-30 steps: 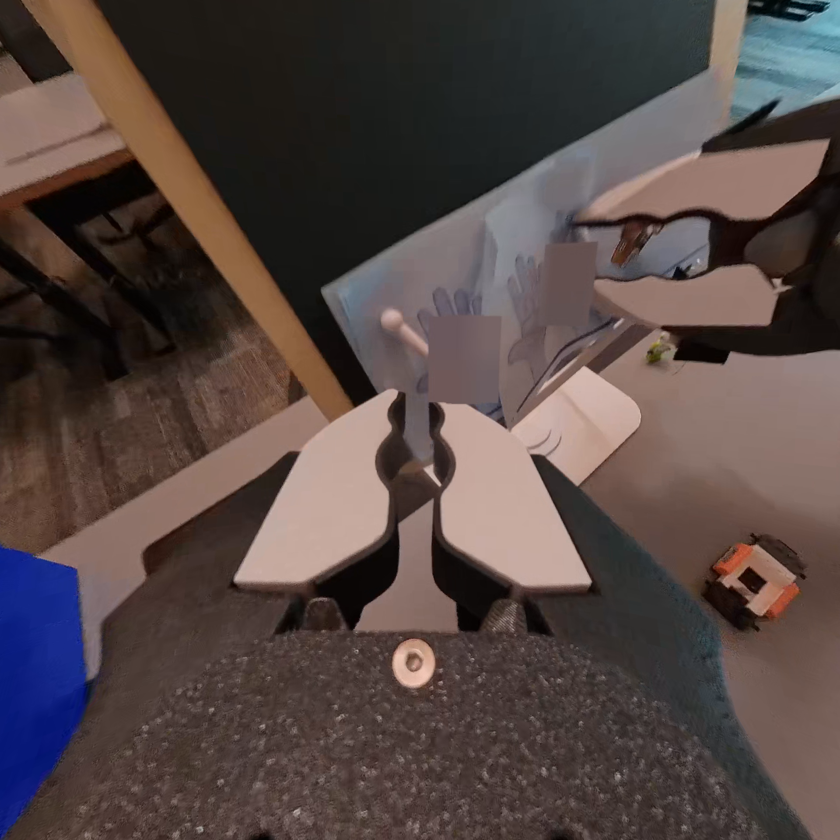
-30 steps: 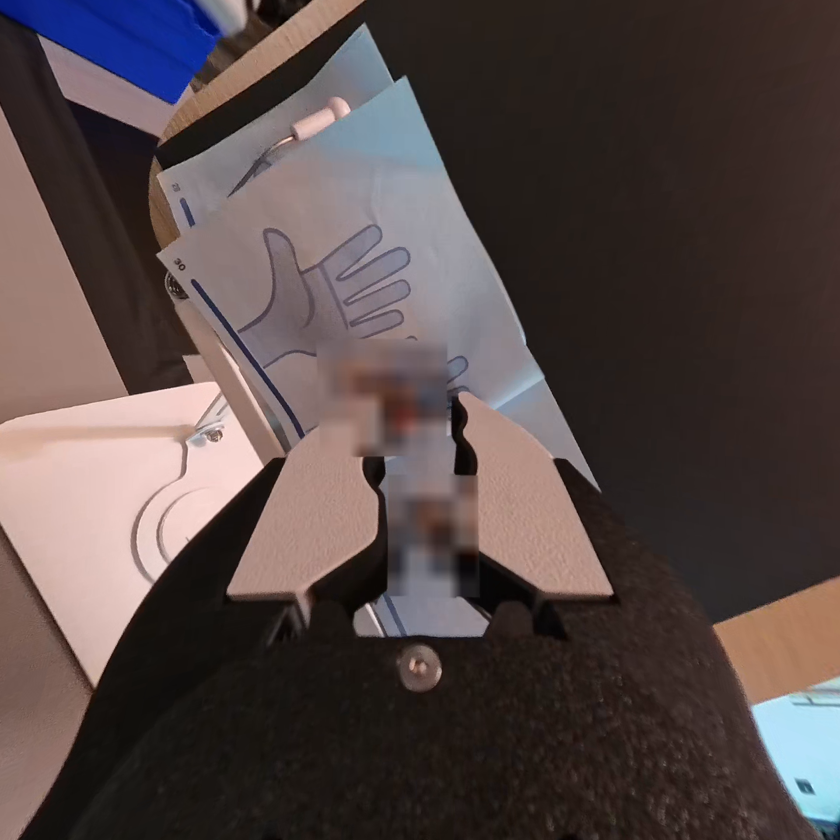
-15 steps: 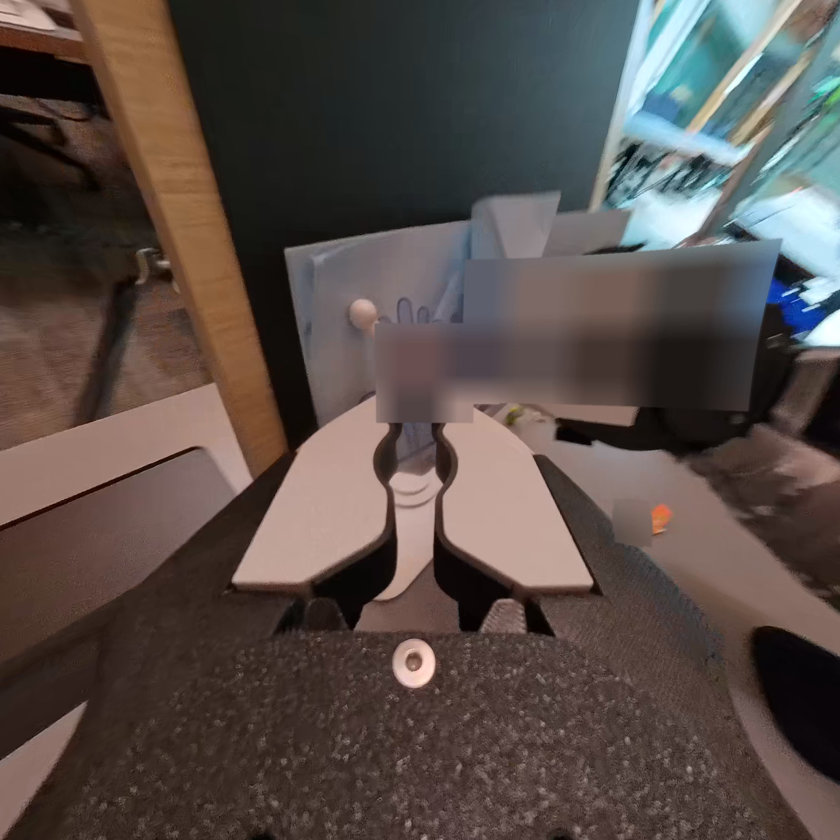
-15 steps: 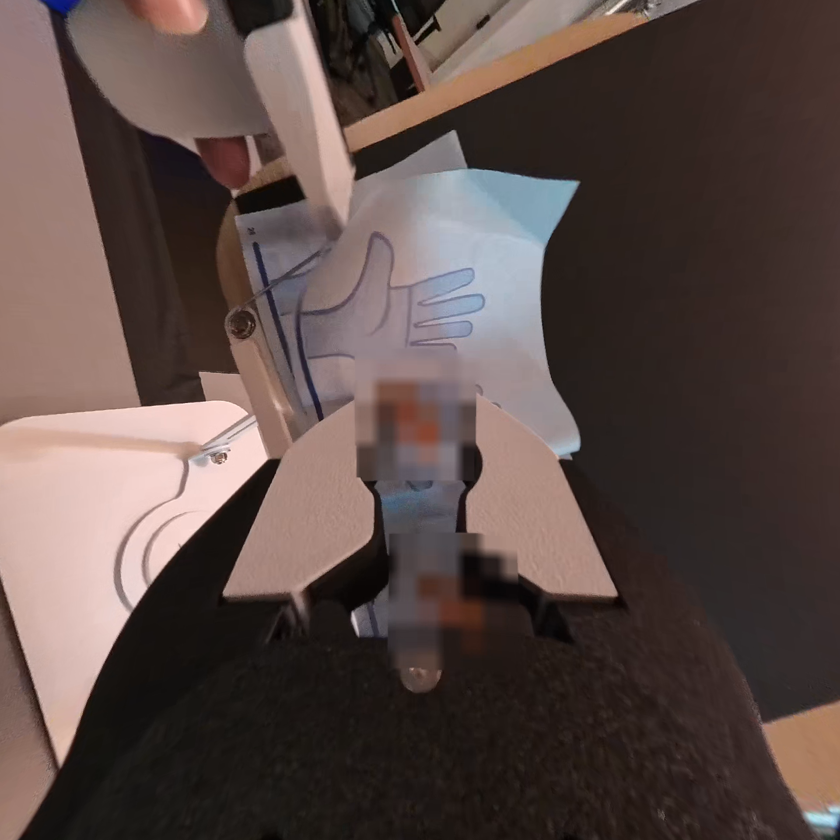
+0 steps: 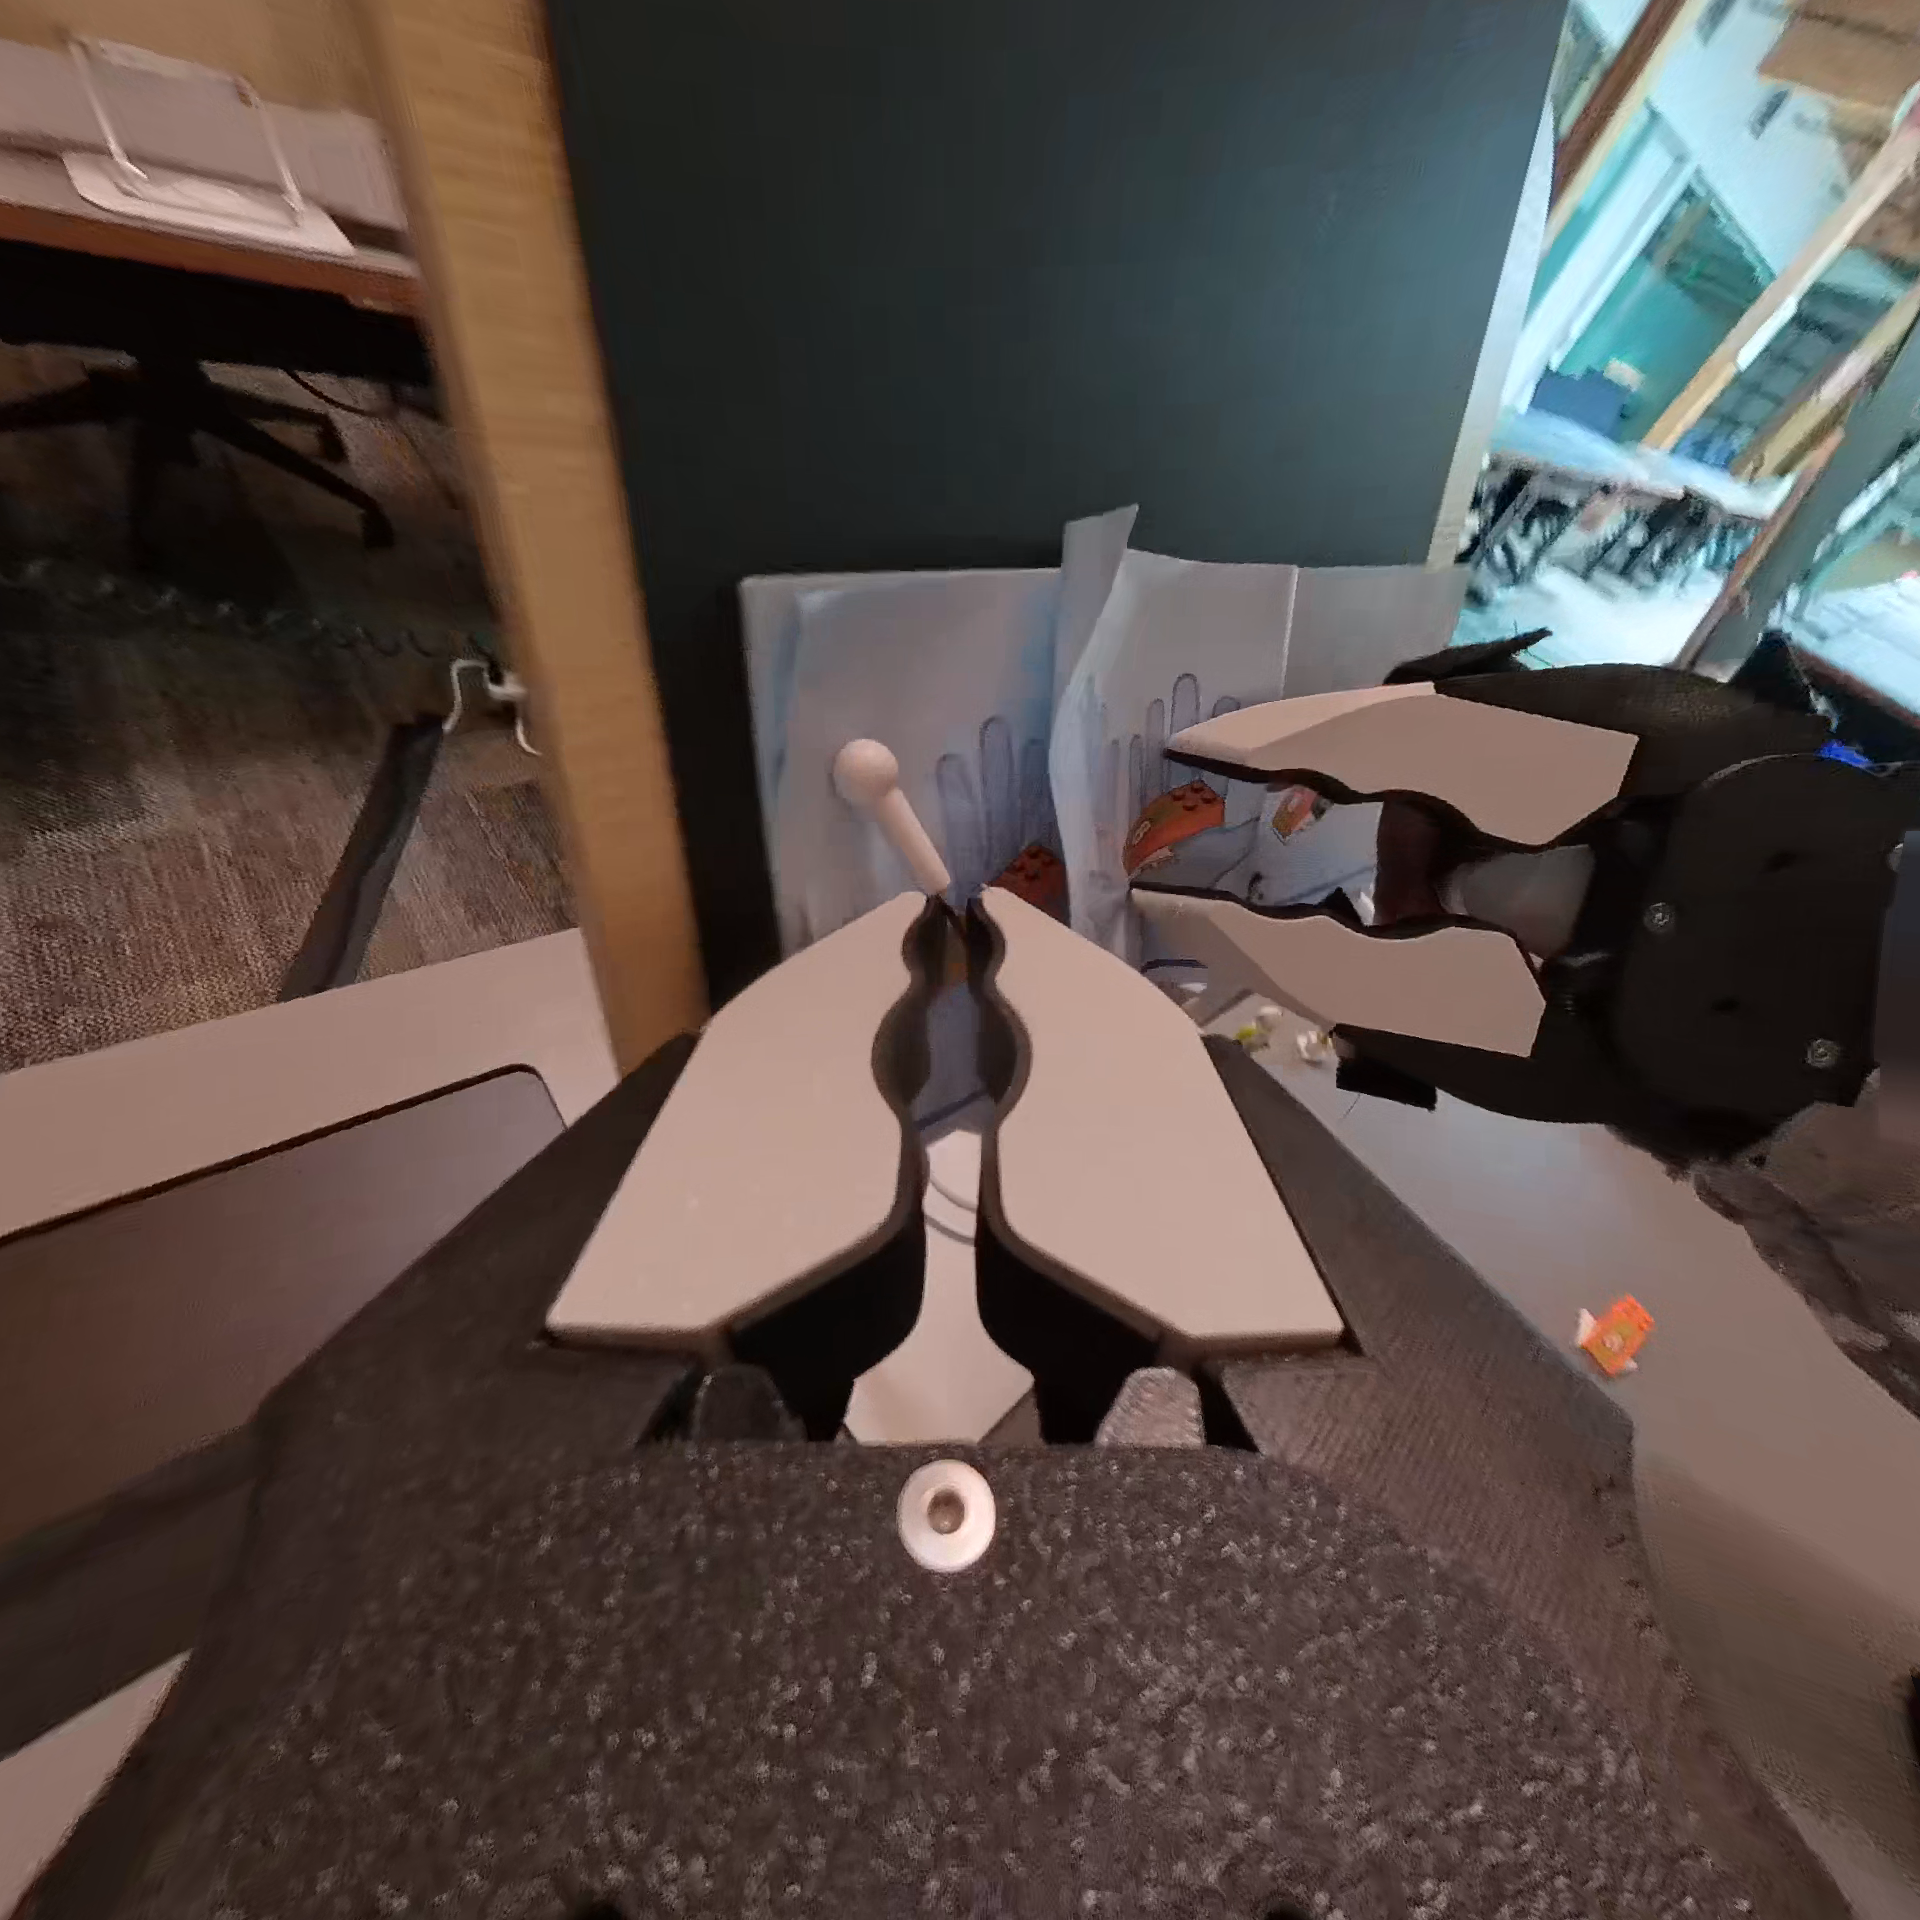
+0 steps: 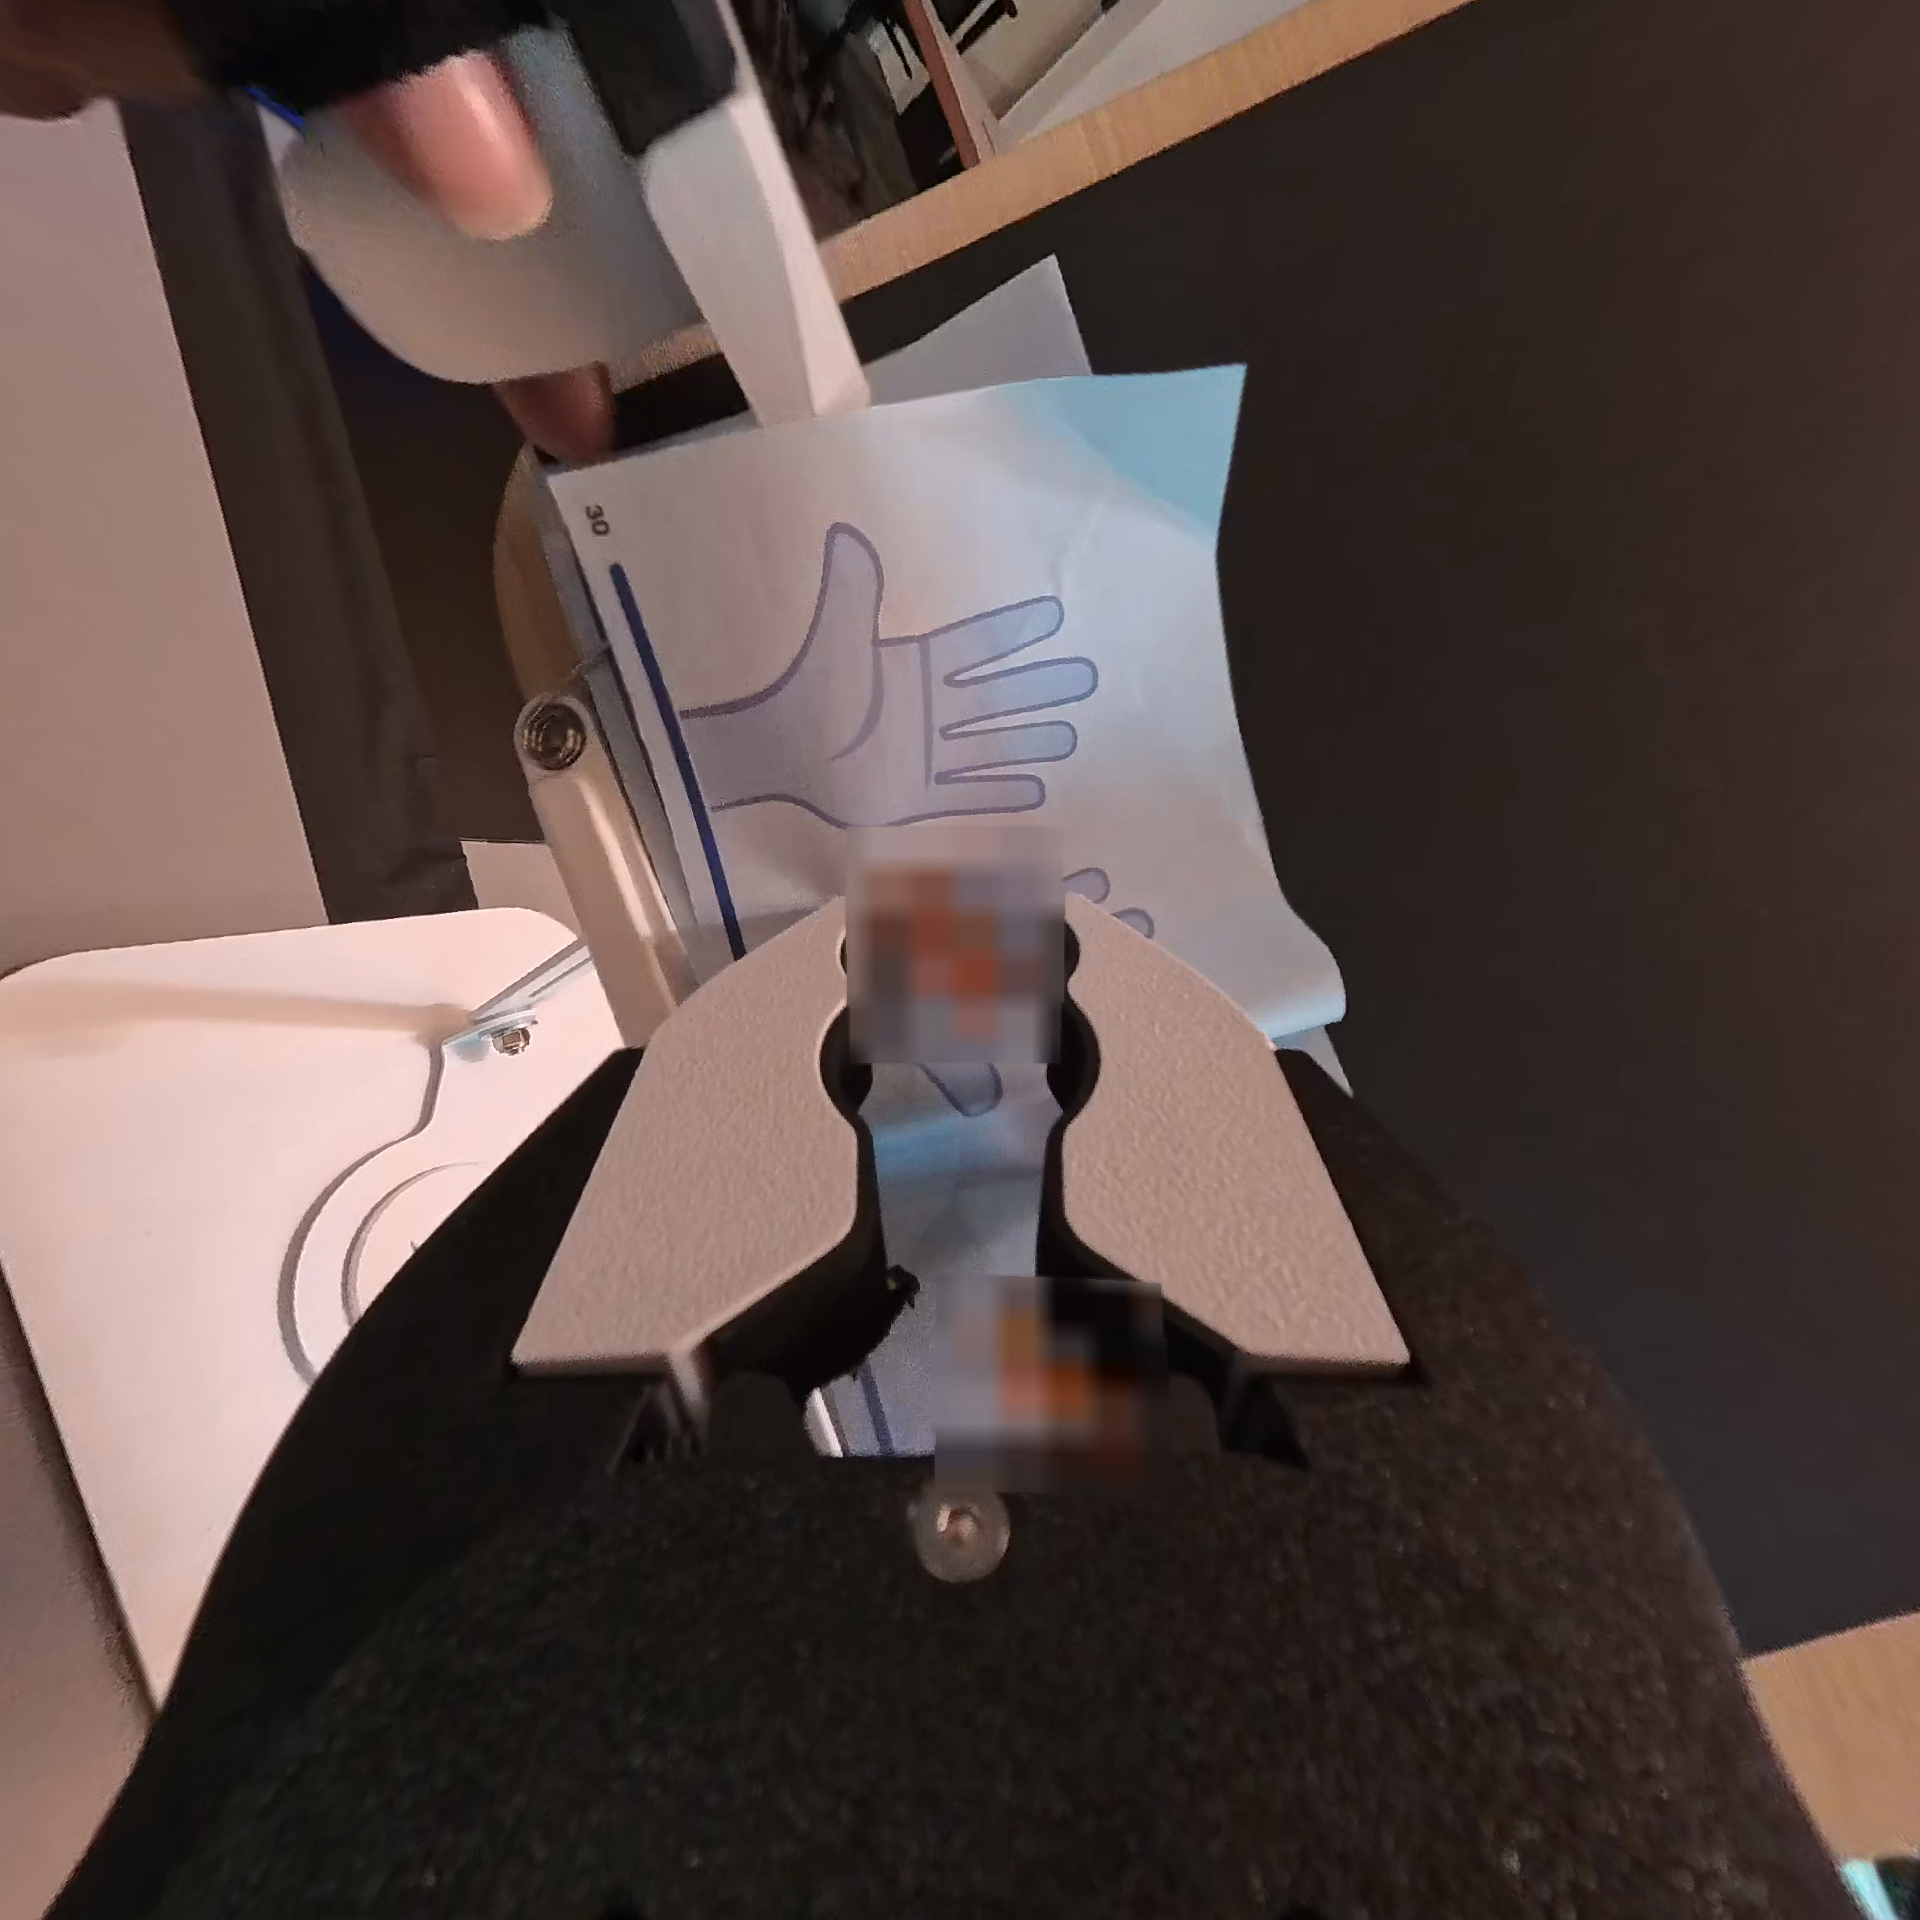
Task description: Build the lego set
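The pale blue instruction booklet point(image 5: 883, 675) stands open on a white stand, with one page point(image 5: 1101, 665) curled forward. My left gripper point(image 5: 956, 909) is shut, and its tips pinch the lower end of the stand's white ball-tipped page-holder arm point(image 5: 883, 800). My right gripper point(image 5: 1153, 821) comes in from the right, open, one finger above the other against the curled page. In the right wrist view its jaws point(image 6: 956, 925) stand apart around that page point(image 6: 935, 582). The left gripper point(image 6: 769, 239) and a hand point(image 6: 478, 156) show at top left.
The stand's white base point(image 6: 208, 1143) lies on the grey table point(image 5: 1455, 1247). An orange lego piece point(image 5: 1616, 1340) and small loose pieces point(image 5: 1262, 1029) lie to the right. A wooden post point(image 5: 499, 416) and a dark panel point(image 5: 987, 260) rise behind. A dark mat point(image 5: 260, 1247) lies at left. The left gripper's tips are roughly 8 cm from the right gripper's.
The left view has swung round to face the stand squarely. The right gripper has moved in on the page, which curls further forward. The left gripper and hand have entered the right view.
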A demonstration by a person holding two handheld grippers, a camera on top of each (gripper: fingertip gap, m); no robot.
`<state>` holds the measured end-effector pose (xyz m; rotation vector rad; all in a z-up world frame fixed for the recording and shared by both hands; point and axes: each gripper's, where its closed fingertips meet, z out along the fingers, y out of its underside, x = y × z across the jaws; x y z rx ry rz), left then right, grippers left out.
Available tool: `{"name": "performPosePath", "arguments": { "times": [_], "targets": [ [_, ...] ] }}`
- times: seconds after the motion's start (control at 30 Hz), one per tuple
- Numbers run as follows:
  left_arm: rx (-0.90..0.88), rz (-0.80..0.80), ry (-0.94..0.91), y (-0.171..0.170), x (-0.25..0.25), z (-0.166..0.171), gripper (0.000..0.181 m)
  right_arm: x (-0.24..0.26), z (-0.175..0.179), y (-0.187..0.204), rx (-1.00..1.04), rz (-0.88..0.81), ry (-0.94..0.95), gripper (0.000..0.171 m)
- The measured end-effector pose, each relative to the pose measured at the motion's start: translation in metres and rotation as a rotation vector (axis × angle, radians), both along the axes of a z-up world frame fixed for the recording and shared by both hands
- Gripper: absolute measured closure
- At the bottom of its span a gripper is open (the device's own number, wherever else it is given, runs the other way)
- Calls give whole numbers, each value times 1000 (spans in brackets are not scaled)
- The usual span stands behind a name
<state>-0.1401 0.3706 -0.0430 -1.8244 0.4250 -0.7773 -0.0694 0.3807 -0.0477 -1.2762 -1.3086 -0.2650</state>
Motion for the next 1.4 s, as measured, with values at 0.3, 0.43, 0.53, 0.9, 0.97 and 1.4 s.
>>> {"name": "performPosePath", "arguments": {
  "times": [0.3,0.43,0.53,0.9,0.97,1.4],
  "targets": [
    [44,67,-554,-24,-31,-27,177,-13,-6,-7,94,28,-146,144],
    [134,81,-531,-29,-29,-20,177,-18,-7,-7,100,38,-175,145],
    [198,85,-354,-28,-23,-12,177,-21,-7,-7,96,45,-179,145],
    [211,3,244,-7,9,2,177,-26,-6,-7,74,43,-147,145],
    [177,-7,281,-3,9,1,177,-25,-6,-7,75,39,-146,145],
    [167,2,257,-4,7,1,176,20,16,-14,-72,63,204,142]
  ]
}}
